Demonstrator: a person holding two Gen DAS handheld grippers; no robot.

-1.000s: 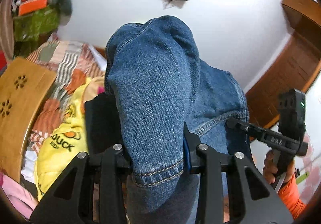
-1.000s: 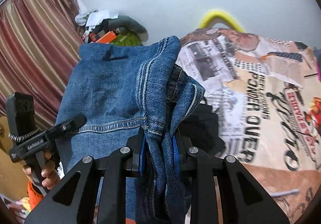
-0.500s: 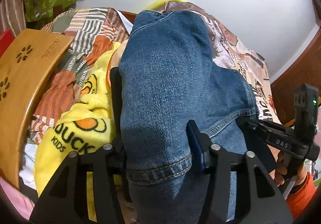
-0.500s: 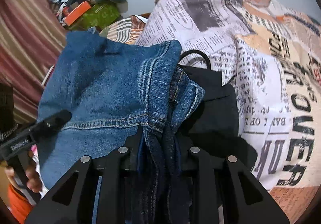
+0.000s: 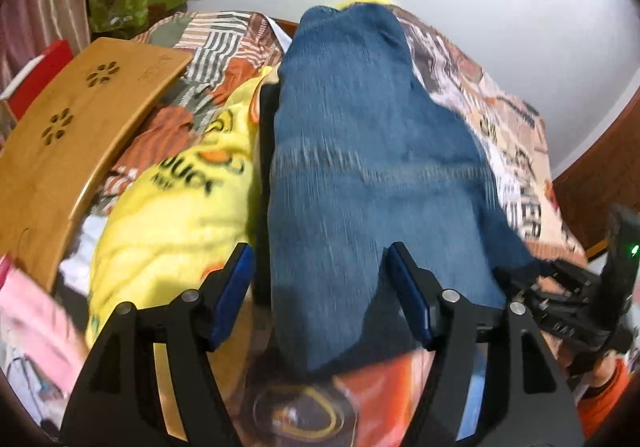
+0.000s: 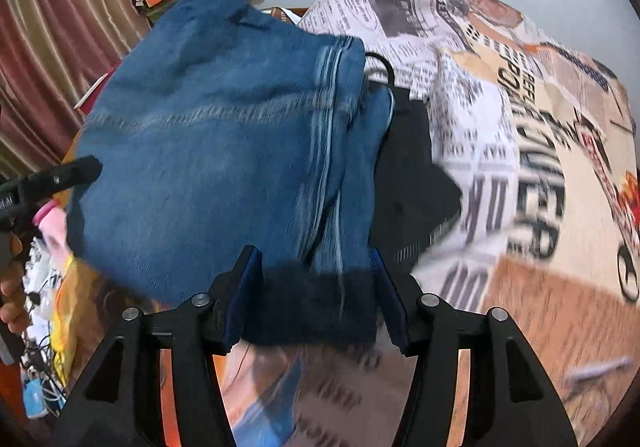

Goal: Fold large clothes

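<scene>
Both claws stand wide apart with nothing pinched. The folded jeans [image 5: 360, 175] lie on the bed [image 6: 520, 151], stretching straight ahead of the left claw [image 5: 320, 287], their long axis running away from it toward the wall, the near end sitting between its spread fingers. From the right claw [image 6: 316, 287] the same jeans [image 6: 208, 135] spread ahead and to its left, the dark near edge between its fingers. The frames are motion-blurred, so whether any pad brushes the denim is hard to say. A black garment [image 6: 408, 175] lies just right of the denim; a yellow garment [image 5: 172, 215] lies left of the left claw. Each claw is equally near its own end.
</scene>
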